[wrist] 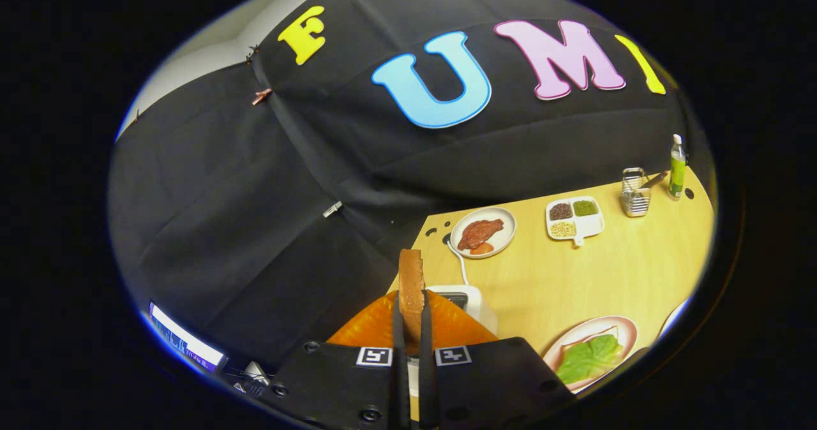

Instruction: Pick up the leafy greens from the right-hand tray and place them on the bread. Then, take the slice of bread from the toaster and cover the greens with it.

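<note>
Your gripper [412, 328] pinches the bread slice [411, 283] upright between both fingers, edge-on, lifted above the toaster [469, 303]. Off to the right on the bench [613, 270], the pink plate [629, 329] carries leafy greens [590, 357] lying on bread.

The gripper [412, 328] is closed on a slice of bread [412, 286] edge-on, lifted clear above the toaster [469, 302] just ahead. Between the toaster and the plate with bread and greens [590, 353] the table [638, 270] is bare, giving open passage. The meat plate [483, 232], divided dish [574, 218], wire holder [634, 192] and bottle [677, 165] stand well apart along the far edge.
</note>
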Demonstrator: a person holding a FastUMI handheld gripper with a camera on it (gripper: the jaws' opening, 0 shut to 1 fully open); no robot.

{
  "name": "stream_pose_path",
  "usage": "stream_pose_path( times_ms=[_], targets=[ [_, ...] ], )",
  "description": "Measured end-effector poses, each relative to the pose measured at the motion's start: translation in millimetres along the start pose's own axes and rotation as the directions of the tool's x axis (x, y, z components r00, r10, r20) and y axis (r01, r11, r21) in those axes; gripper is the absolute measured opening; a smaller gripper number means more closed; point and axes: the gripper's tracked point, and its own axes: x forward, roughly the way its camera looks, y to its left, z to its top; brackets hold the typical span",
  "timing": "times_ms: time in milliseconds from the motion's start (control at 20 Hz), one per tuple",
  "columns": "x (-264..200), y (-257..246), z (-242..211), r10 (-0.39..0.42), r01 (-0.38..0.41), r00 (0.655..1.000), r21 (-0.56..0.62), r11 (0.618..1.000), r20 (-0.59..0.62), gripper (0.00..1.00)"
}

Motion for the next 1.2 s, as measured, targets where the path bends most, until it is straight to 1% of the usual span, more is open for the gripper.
stream_pose_path(
  times_ms=[100,250,400,550,750,1000,1150,1200],
  targets=[
    [-22.4,-18.3,9.4,-0.017,0.017,0.999,-0.004,1.000,0.029,0.10],
    [-51.1,-64.8,8.9,-0.068,0.068,0.997,-0.003,0.998,0.038,0.10],
    [-73.3,-119.5,-6.1,-0.122,0.123,0.992,-0.022,0.992,0.025,0.10],
    [-85.6,-169.4,-41.7,-0.184,0.183,0.983,-0.023,0.983,-0.028,0.10],
    [-84.2,-201.9,-82.8,-0.197,0.196,0.976,-0.012,0.980,-0.096,0.10],
    [-66.6,-211.0,-119.6,-0.155,0.164,0.976,0.044,0.986,-0.149,0.10],
    [-55.7,-229.2,-141.8,-0.156,0.176,0.968,0.088,0.980,-0.194,0.10],
    [-53.0,-241.4,-150.0,-0.173,0.193,0.962,0.078,0.978,-0.213,0.10]
  ],
)
